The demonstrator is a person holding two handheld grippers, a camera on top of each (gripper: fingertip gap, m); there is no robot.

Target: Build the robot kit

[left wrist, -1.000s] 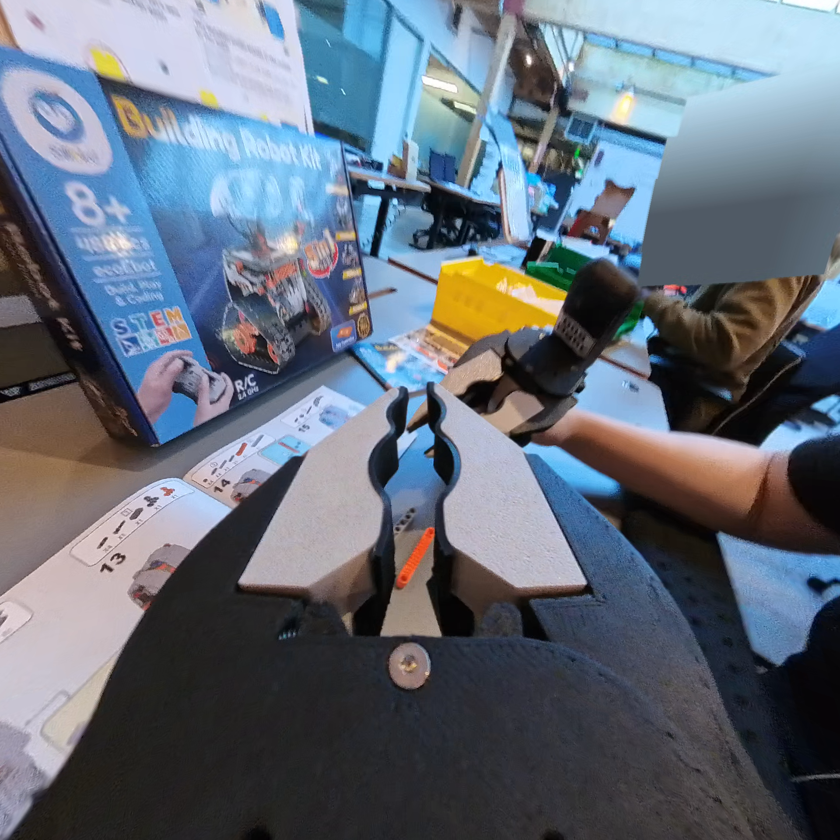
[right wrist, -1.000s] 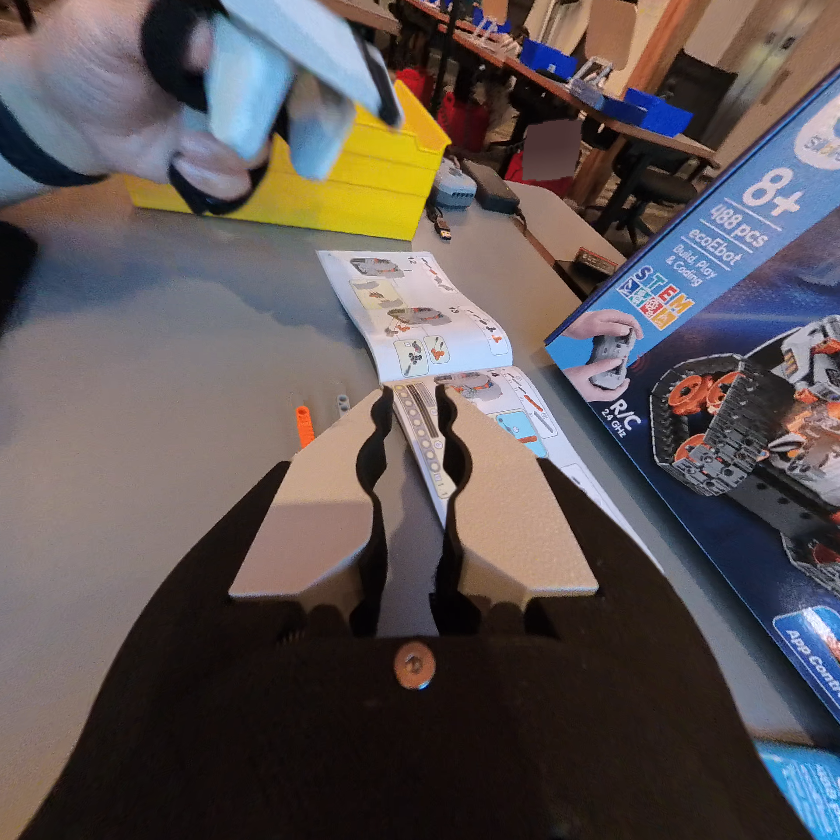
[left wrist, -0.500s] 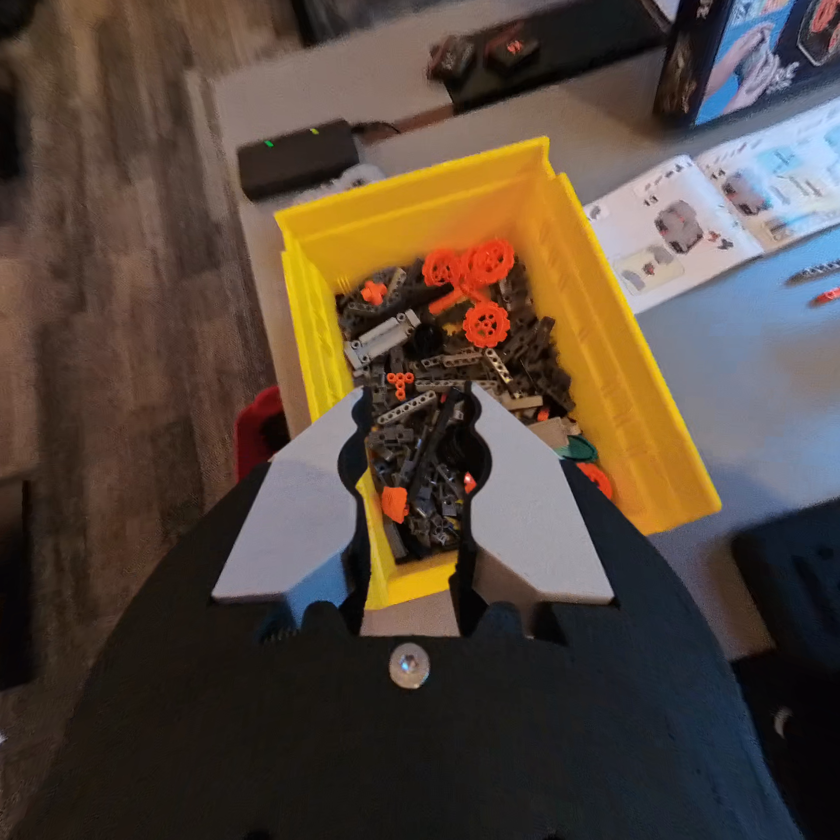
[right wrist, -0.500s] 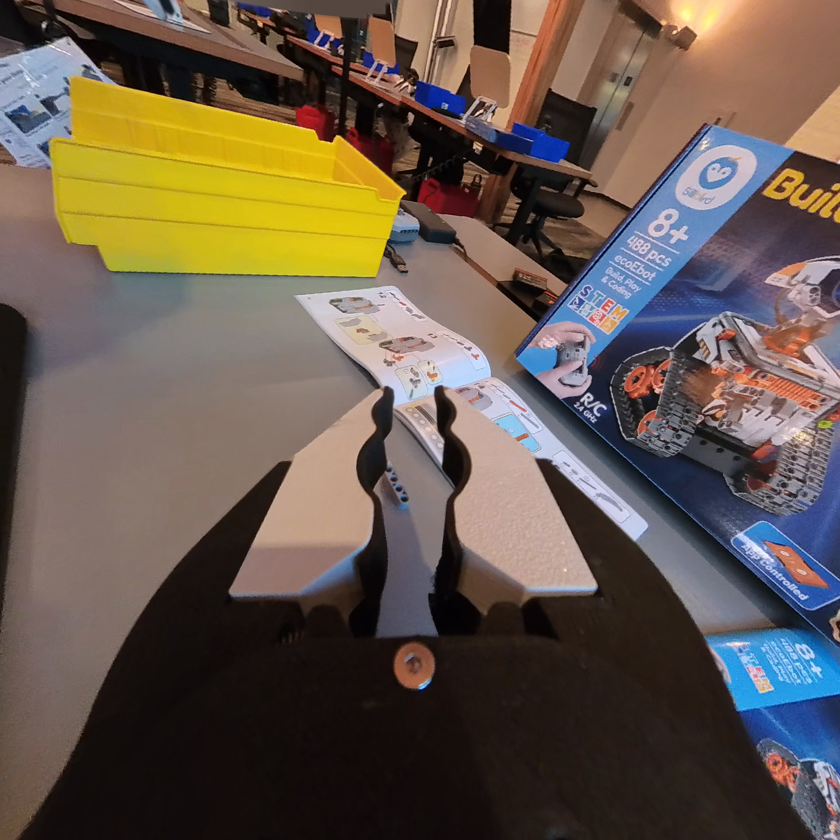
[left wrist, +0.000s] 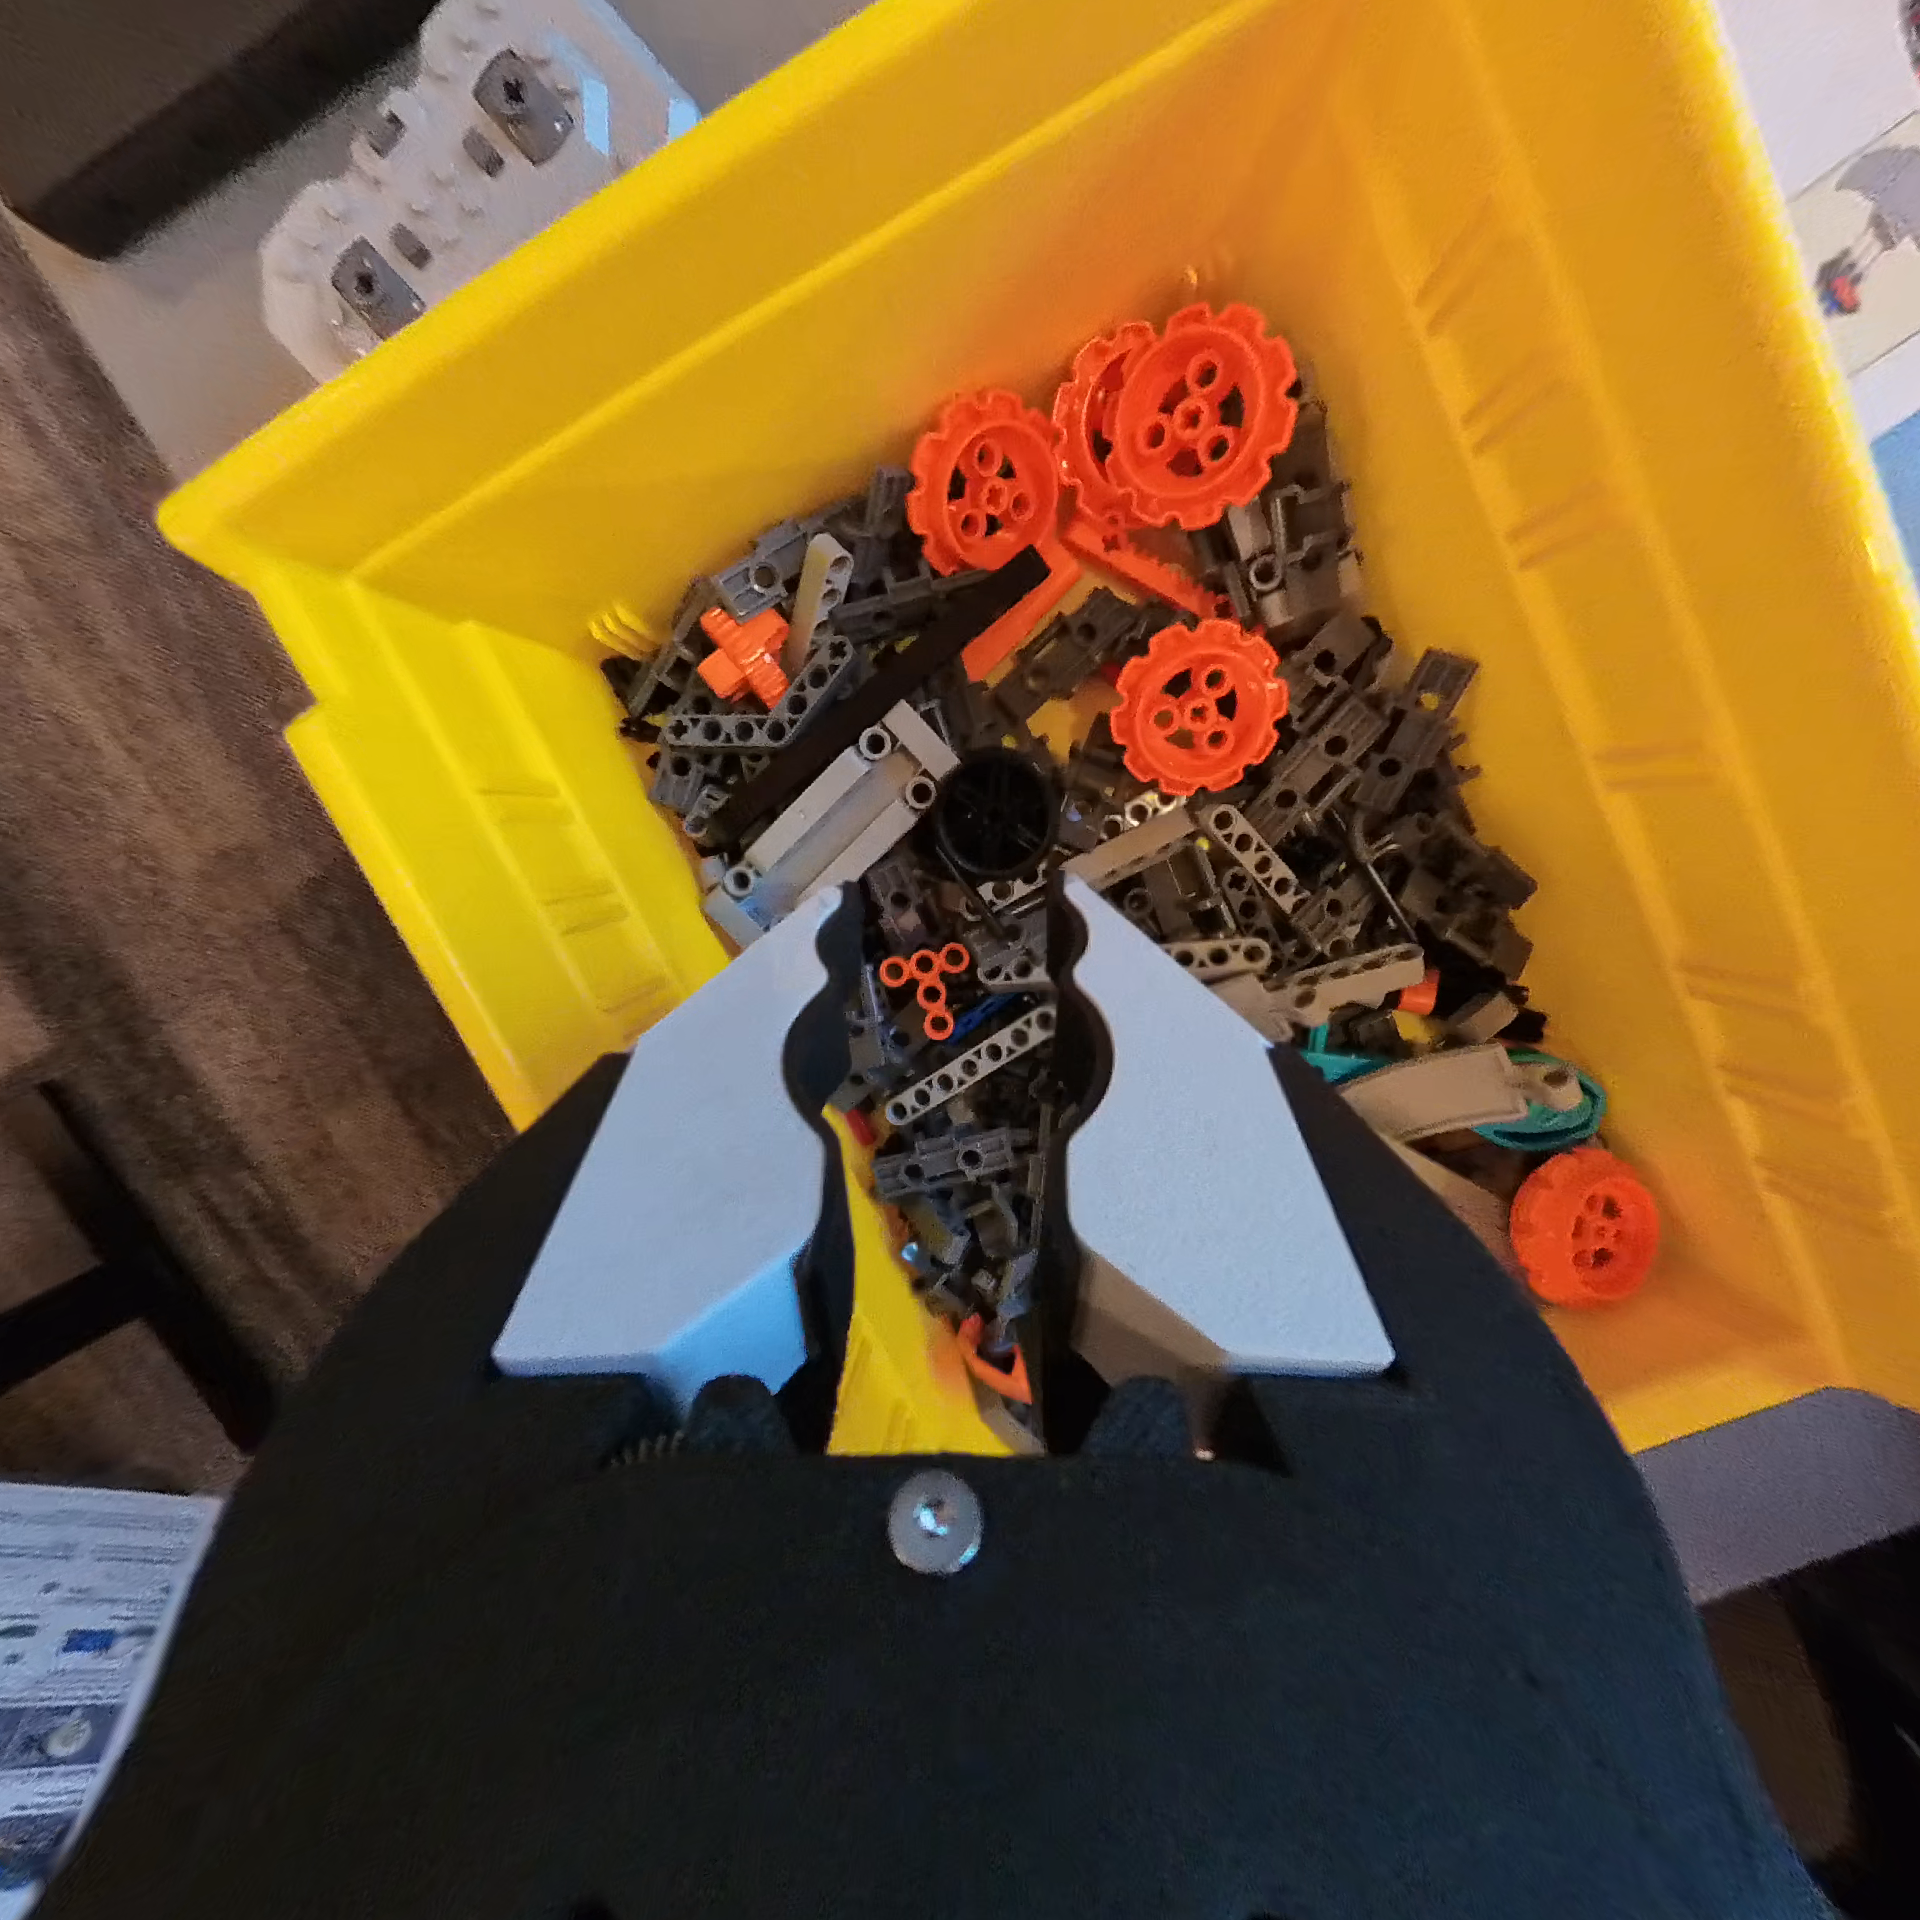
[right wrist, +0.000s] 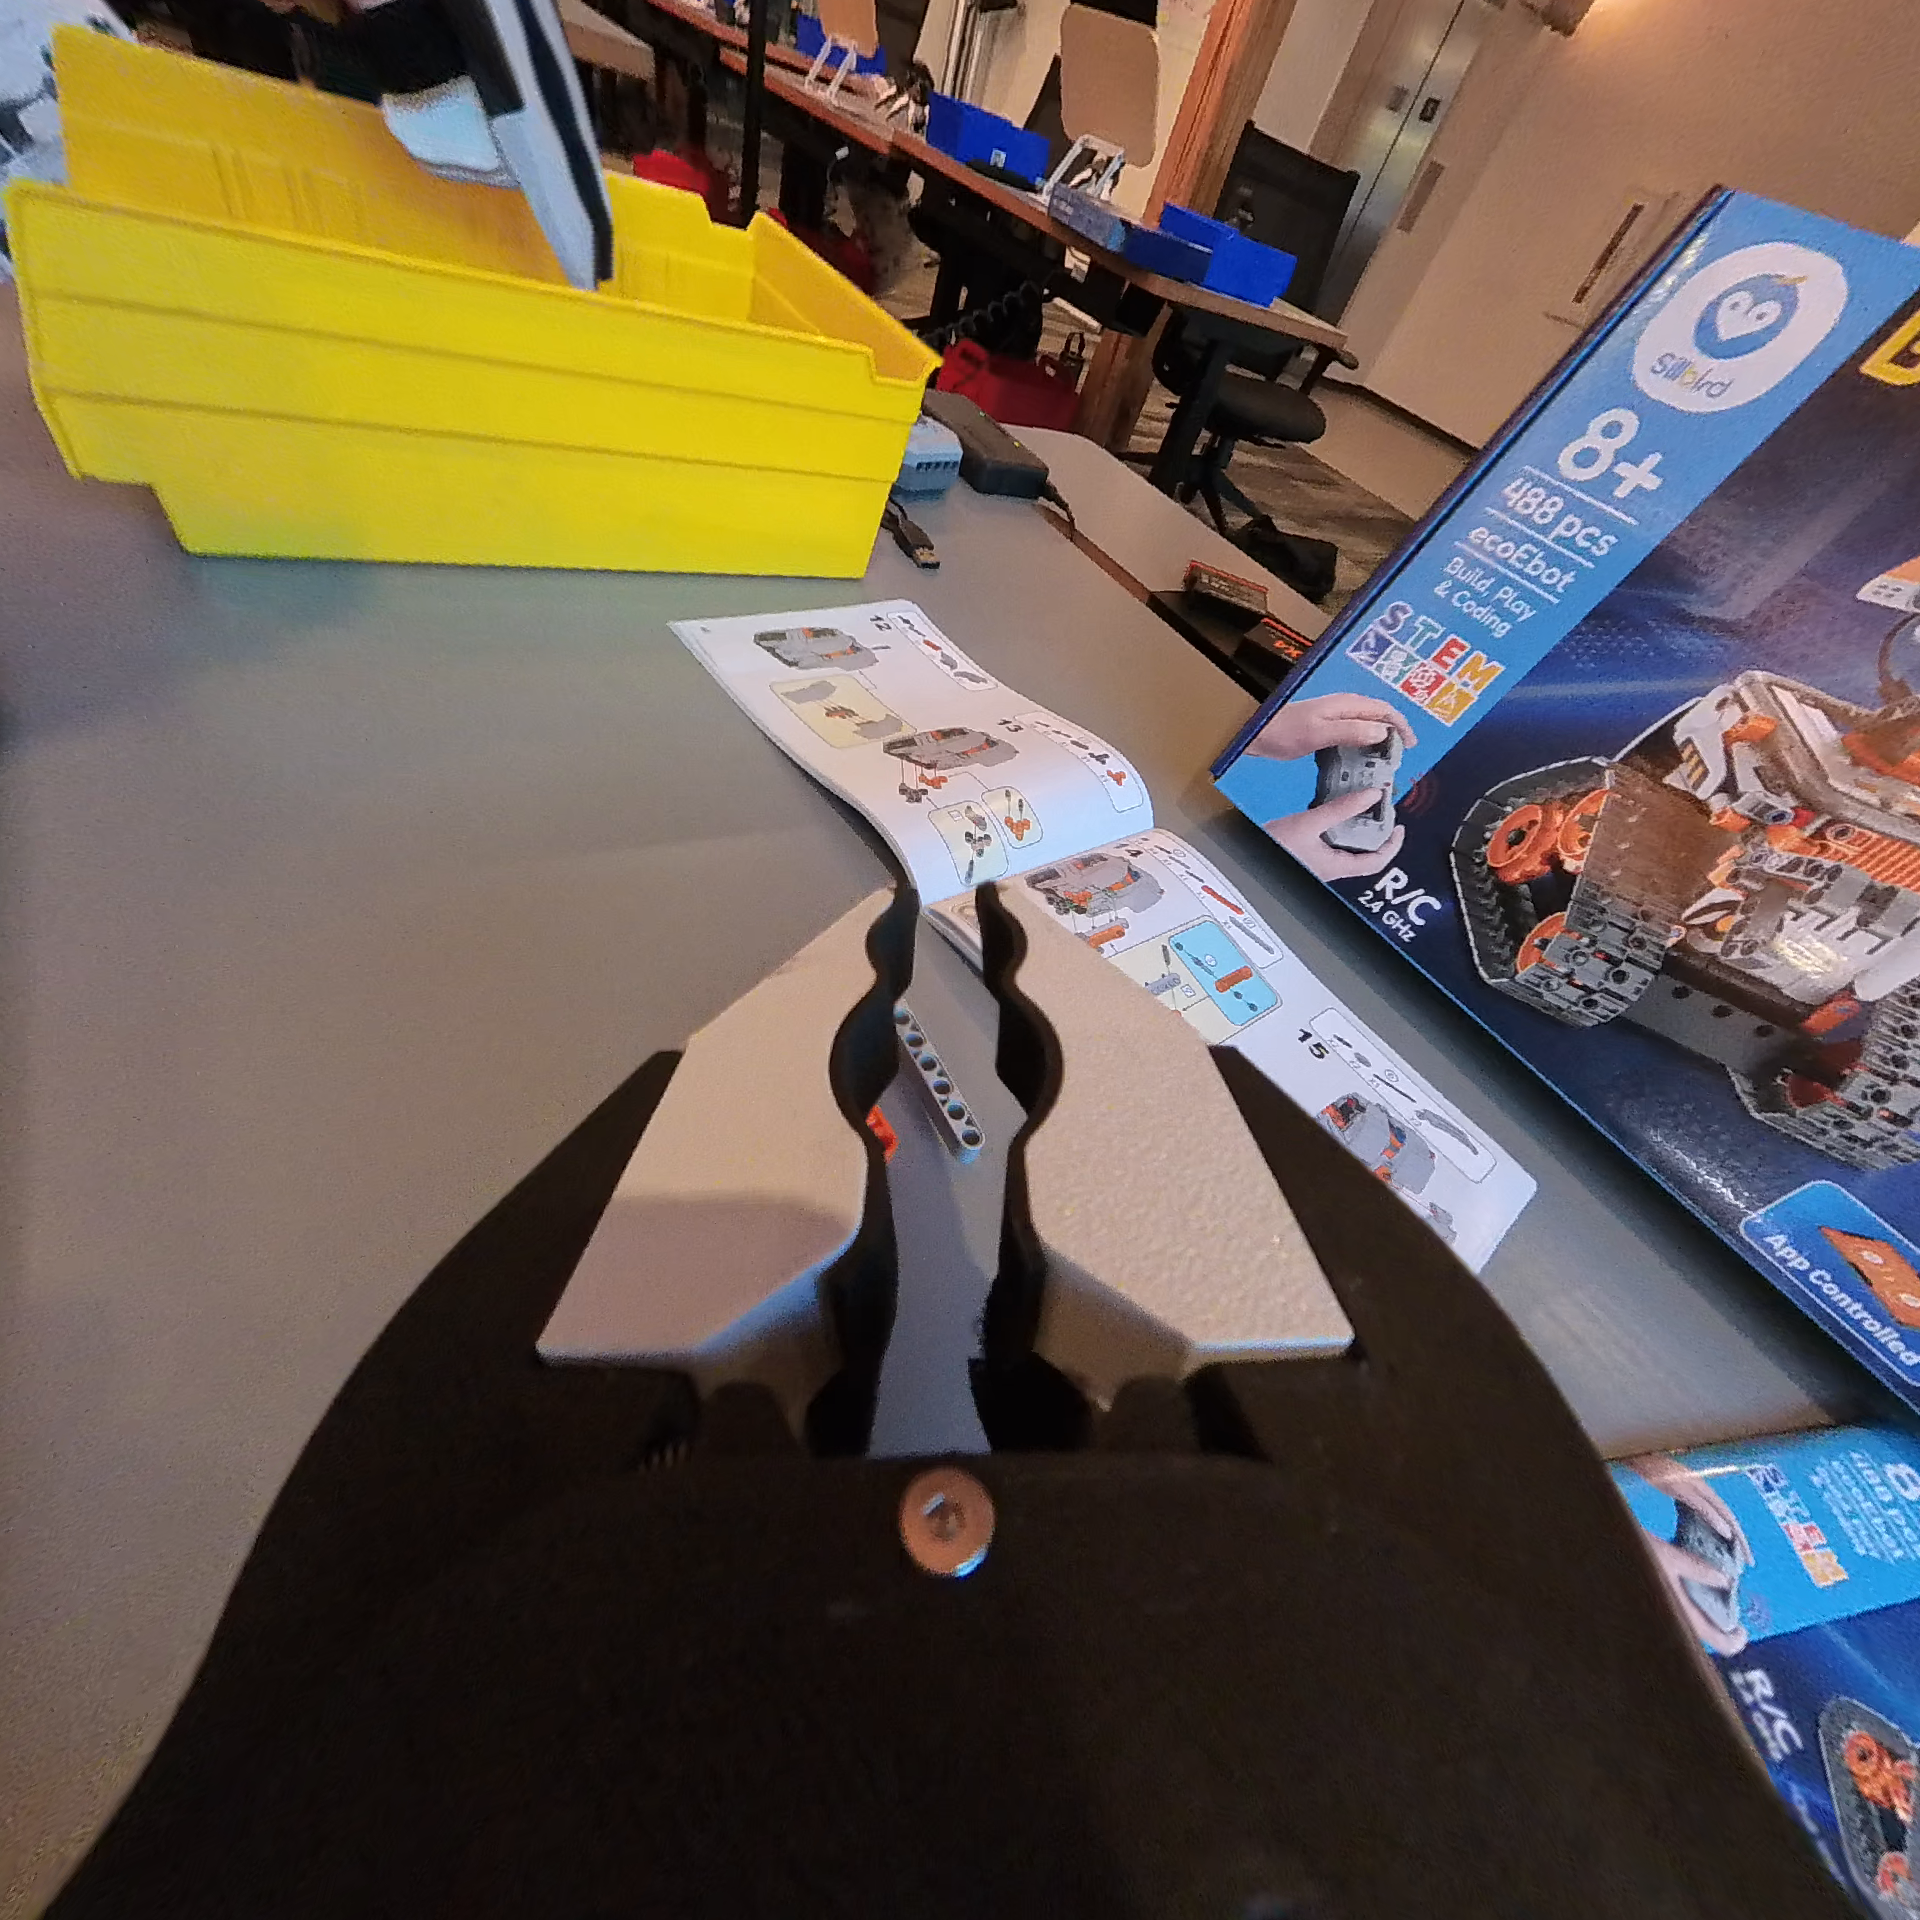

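Black tool (left wrist: 961, 904), grey fingers (left wrist: 686, 1164)

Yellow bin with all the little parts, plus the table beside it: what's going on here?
A person works two handheld grippers. The left gripper hangs open over the yellow bin, its tips just above a heap of grey and black building pieces and orange gear wheels, holding nothing. The right gripper sits low over the grey table, open, with a grey holed beam lying between its fingers, beside an open instruction booklet and a blue kit box.
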